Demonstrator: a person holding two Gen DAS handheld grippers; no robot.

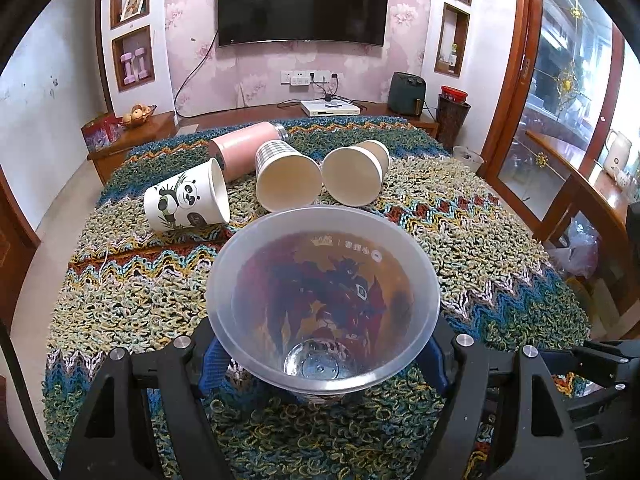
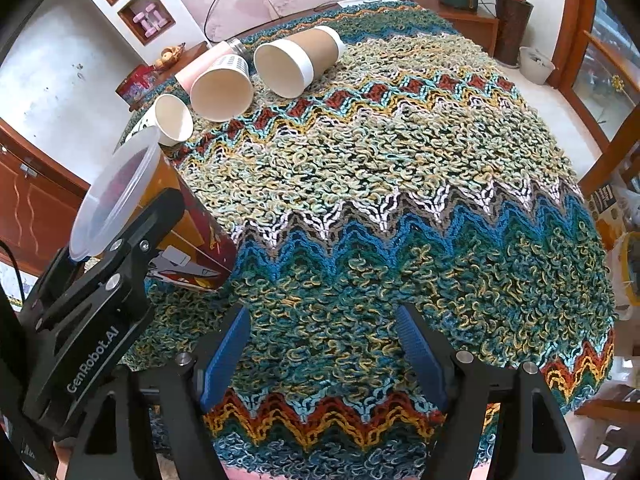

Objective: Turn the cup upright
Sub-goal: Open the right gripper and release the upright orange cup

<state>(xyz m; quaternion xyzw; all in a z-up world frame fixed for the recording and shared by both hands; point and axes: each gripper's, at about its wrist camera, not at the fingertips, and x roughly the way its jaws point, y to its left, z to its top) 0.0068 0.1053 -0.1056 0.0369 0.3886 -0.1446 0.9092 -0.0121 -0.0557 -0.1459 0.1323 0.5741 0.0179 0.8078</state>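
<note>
Translucent printed plastic cup (image 1: 322, 312) is pinched between the blue-padded fingers of the left gripper (image 1: 324, 364), its base resting on the multicoloured knitted tablecloth (image 2: 400, 184), mouth tilted upward. The right gripper (image 2: 324, 354) is held spread, gripping nothing.

Glossy translucent plastic cup (image 1: 324, 304); rough knitted tablecloth (image 1: 460, 248).
</note>
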